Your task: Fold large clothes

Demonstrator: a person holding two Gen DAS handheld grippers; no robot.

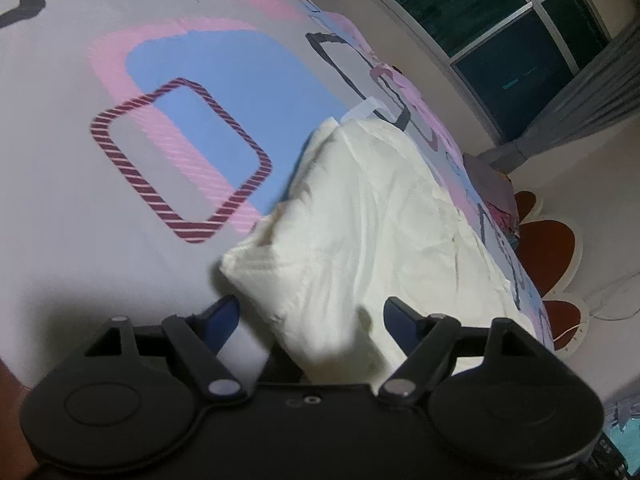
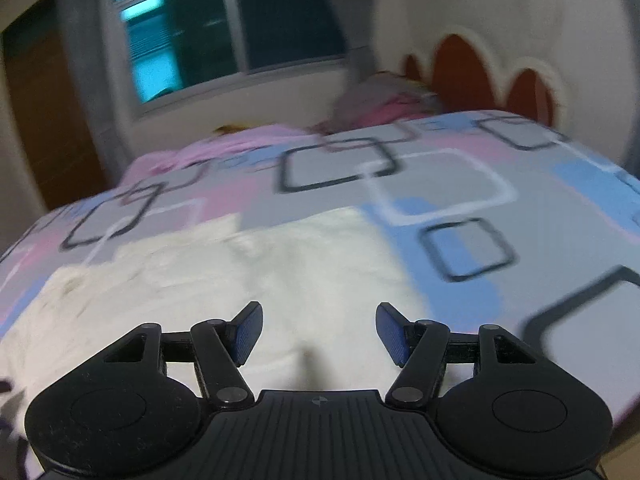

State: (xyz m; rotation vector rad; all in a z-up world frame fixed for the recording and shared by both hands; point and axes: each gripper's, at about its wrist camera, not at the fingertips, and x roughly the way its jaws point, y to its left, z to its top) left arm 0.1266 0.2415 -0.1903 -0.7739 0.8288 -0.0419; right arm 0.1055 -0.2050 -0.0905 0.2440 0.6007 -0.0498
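The bed (image 1: 100, 208) carried a patterned sheet, with the window (image 1: 500, 28) beyond it. The cream garment (image 1: 372, 216) lay folded on the bed's near part. My left hand-held gripper (image 1: 310, 316) stood wide around its near corner, pads not pressing. My right hand-held gripper (image 2: 319, 330) hung wide above the garment, empty. I judged one fold laid; next I needed a fresh edge to grip.
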